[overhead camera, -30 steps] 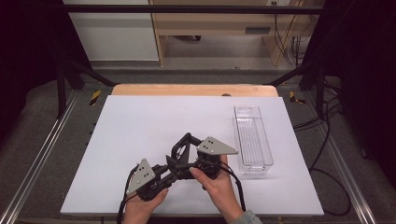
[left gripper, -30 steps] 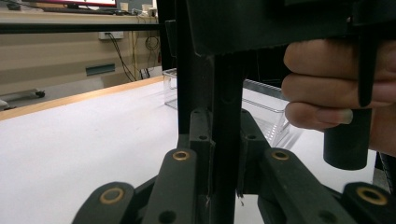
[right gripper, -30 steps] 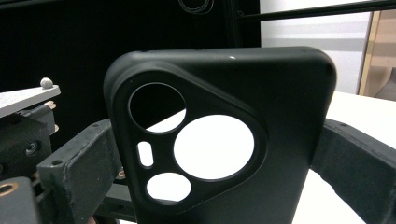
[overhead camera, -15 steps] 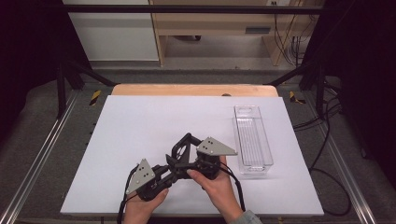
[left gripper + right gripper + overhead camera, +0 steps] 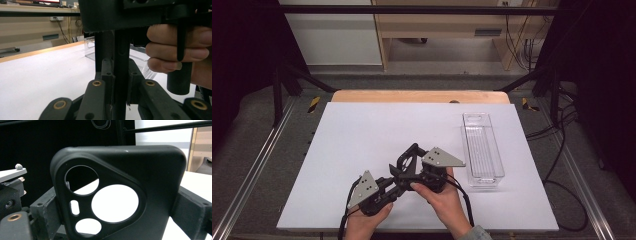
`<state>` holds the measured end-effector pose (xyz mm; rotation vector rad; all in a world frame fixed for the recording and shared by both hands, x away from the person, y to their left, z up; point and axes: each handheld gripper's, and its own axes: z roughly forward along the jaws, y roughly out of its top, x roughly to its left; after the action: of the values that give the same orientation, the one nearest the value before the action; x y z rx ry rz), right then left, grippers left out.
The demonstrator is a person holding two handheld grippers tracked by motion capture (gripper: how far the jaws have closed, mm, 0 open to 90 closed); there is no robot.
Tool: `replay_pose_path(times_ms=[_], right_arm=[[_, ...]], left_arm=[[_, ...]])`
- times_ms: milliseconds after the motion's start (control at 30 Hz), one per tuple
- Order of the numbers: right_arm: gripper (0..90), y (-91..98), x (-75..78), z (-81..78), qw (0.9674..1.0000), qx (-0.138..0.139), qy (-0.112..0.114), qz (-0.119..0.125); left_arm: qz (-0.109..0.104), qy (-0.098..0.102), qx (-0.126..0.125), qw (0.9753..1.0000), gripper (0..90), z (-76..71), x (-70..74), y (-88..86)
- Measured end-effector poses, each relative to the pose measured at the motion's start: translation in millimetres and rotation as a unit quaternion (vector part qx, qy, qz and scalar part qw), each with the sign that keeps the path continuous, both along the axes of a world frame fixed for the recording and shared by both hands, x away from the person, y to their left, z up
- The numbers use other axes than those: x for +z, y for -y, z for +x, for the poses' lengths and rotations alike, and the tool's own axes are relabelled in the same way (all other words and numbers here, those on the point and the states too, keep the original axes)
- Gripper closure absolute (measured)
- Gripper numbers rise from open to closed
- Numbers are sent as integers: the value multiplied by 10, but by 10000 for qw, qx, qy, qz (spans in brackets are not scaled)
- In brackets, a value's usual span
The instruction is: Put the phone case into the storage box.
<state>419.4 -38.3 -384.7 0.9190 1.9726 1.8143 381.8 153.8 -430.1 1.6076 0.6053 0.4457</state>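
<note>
A black phone case [image 5: 408,156] with round camera cutouts is held up over the near part of the white table [image 5: 362,130], between both grippers. My right gripper [image 5: 408,163] spans the case's width; in the right gripper view the case [image 5: 155,182] stands upright with a jaw against each side [image 5: 117,210]. Its jaws have just been closing with the case between them. My left gripper [image 5: 398,179] comes from the lower left and is shut on the case's thin edge [image 5: 121,45], which runs up between its jaws [image 5: 120,73].
A clear plastic tray [image 5: 482,145] lies lengthwise on the right side of the table, close to my right hand [image 5: 170,55]. The table's wooden far edge [image 5: 422,96] and dark frame rails border the work area.
</note>
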Motion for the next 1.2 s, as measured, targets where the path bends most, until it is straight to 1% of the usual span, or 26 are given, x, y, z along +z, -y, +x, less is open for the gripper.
replay_pose_path(times_ms=[267, 467, 633, 700, 733, 767, 800, 900, 933, 967, 1000, 1033, 1100, 1133, 1200], right_arm=[[128, 0, -2, 0, 10000, -5, 15, -10], [132, -1, -7, 3, 10000, -19, 4, -65], [136, -4, -16, 11, 9999, -45, -71, -112], [137, 2, -21, 16, 9998, -81, -117, -124], [138, 10, -27, 24, 9997, -146, -128, -166], [138, 38, -37, 46, 9995, -207, -164, -171], [138, 38, -37, 46, 9995, -207, -164, -171], [139, 118, -47, 91, 9988, -398, -218, -168], [139, 171, -55, 115, 9982, -508, -240, -189], [139, 191, -61, 124, 9979, -568, -255, -183], [139, 191, -61, 124, 9979, -568, -255, -183], [139, 209, -68, 136, 9975, -622, -276, -190], [139, 232, -80, 149, 9970, -688, -309, -185], [139, 240, -85, 153, 9968, -717, -311, -174], [139, 254, -94, 164, 9961, -807, -288, -231]], left_arm=[[-2, -8, 3, 10000, 804, 2, -4, -1], [9, -26, 16, 10000, 803, 7, -18, -1], [114, 11, 44, 9999, 799, 11, -30, 4], [143, 67, 91, 9998, 782, 8, -26, 7], [163, 85, 116, 9998, 749, 6, -21, 9], [198, 115, 130, 9997, 692, 8, -17, 10], [239, 140, 153, 9995, 692, 10, -15, 9], [400, 193, 297, 9986, 593, 24, -20, -19], [422, 180, 329, 9984, 521, 30, -20, -31], [437, 144, 404, 9981, 493, 48, -21, -69], [437, 144, 404, 9981, 477, 48, -21, -69], [435, 136, 467, 9979, 477, 56, -18, -91], [362, 100, 577, 9976, 416, 68, -10, -141], [343, 87, 582, 9977, 394, 74, -5, -163], [349, 73, 612, 9975, 339, 80, -1, -202]])
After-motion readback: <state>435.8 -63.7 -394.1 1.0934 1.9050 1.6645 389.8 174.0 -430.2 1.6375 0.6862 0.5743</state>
